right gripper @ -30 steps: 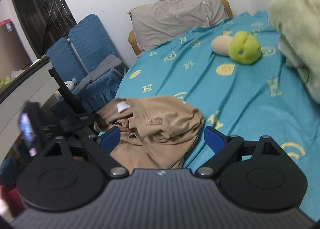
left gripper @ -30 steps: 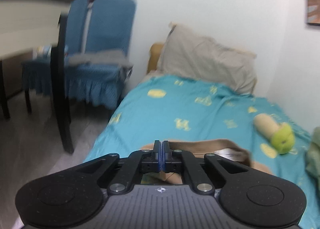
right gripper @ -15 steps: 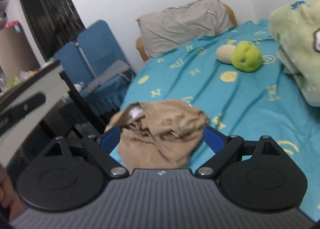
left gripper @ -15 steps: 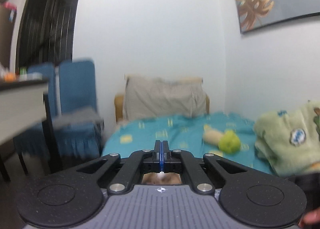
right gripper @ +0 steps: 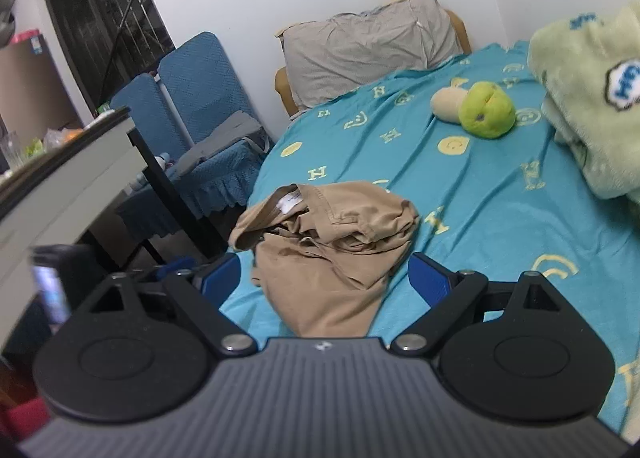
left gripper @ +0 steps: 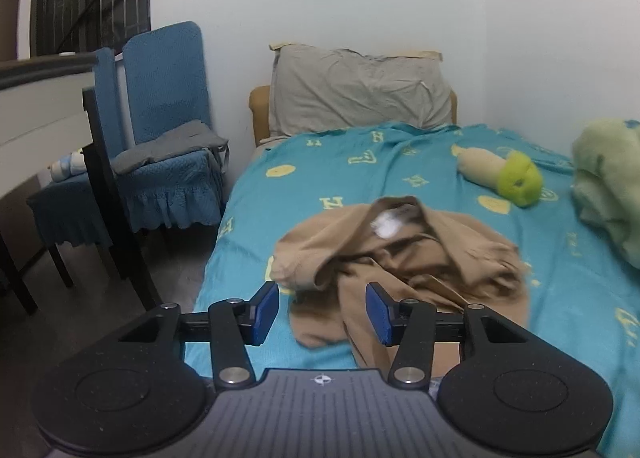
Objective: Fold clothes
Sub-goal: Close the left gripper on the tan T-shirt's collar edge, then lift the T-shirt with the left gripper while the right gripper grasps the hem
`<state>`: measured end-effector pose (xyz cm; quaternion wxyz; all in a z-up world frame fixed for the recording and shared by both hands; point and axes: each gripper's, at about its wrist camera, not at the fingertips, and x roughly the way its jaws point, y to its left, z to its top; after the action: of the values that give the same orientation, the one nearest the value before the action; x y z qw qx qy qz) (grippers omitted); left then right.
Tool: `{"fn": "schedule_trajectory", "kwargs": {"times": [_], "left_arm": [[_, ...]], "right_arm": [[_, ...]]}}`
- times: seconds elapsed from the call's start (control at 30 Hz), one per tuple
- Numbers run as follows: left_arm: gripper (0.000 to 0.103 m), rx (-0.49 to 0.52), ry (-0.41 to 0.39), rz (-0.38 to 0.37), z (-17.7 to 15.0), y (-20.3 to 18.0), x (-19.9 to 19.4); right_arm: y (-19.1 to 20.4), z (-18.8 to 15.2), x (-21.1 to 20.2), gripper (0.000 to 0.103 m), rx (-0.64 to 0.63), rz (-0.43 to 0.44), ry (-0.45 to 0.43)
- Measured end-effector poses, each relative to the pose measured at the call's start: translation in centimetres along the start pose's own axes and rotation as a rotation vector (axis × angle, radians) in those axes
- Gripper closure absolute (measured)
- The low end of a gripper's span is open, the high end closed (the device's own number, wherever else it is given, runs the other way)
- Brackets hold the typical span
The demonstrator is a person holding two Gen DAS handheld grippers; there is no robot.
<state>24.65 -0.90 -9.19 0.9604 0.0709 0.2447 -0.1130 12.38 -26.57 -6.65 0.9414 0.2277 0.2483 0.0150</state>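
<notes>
The crumpled tan garment lies on the bed, just ahead of the jaws of both grippers. The left gripper and right gripper stand with jaws spread, holding nothing.

Left tongs: blue pads spread apart, nothing between them, pointing forward and level. Right tongs: pads spread wider, likewise gripping nothing.
</notes>
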Motion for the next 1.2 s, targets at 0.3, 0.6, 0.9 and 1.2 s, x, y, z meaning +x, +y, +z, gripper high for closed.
{"fn": "schedule_trajectory", "kwargs": {"times": [0.3,0.6,0.9,1.2], "left_arm": [[0.085,-0.153,-0.052,0.018,0.8,2.0,8.5],[0.094,-0.17,-0.25,-0.102,3.5,1.4,-2.2],[0.095,-0.167,-0.411,-0.17,5.1,-2.0,-17.0],[0.095,-0.261,-0.474,-0.168,0.9,-0.6,-25.0]], "right_arm": [[-2.3,0.6,4.0,0.011,0.063,0.0,0.036],[-3.2,1.6,7.2,0.011,0.053,-0.017,0.013],[0.4,-0.3,3.1,0.011,-0.07,0.12,0.006],[5.9,-4.7,-1.9,0.011,-0.239,0.232,0.007]]}}
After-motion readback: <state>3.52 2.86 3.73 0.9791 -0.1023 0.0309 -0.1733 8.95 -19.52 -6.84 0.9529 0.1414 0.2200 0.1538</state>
